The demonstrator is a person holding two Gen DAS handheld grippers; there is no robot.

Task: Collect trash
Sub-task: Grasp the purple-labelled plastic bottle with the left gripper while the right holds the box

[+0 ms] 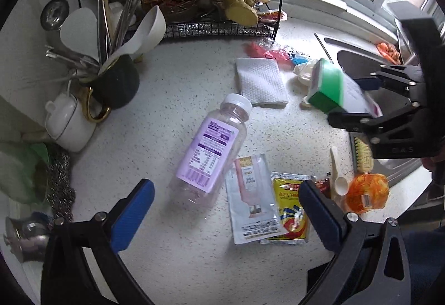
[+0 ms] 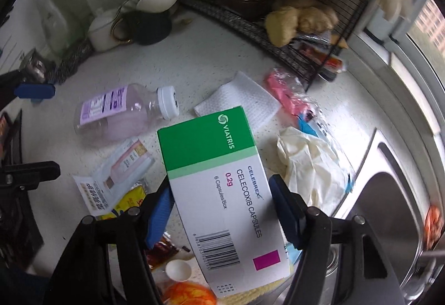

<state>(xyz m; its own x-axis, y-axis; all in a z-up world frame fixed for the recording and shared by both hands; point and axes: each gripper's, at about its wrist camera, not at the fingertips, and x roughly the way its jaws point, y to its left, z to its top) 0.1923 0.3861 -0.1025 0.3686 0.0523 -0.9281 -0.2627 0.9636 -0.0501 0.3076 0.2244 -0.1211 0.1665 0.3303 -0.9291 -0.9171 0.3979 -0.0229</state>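
The green-and-white medicine box (image 2: 219, 188) was clamped between the blue pads of the right gripper (image 2: 222, 210) and held clear above the speckled countertop (image 1: 180, 257); the left wrist view showed the same box tilted in the air near the sink (image 2: 389, 207). That was the one piece of trash in hand, and no bin or bag for it was in view, so I judged the collecting barely begun.

The left gripper (image 1: 219, 216) hung with its jaws spread wide and nothing between them, above the clutter left to pick up. Nearest lay a purple-labelled plastic bottle (image 1: 211, 149) on its side, a clear sachet (image 1: 250, 199) partly over a yellow packet (image 1: 289, 207), a small white scoop (image 1: 338, 180) and an orange wrapper (image 1: 367, 191). Farther back were a folded paper towel (image 1: 260, 81), a pink-and-blue plastic wrapper (image 2: 292, 96) and a crumpled cream glove (image 2: 311, 166) just beside the sink. The black utensil mug (image 1: 116, 82) and wire rack (image 1: 217, 27) looked like kitchen fixtures, not trash.
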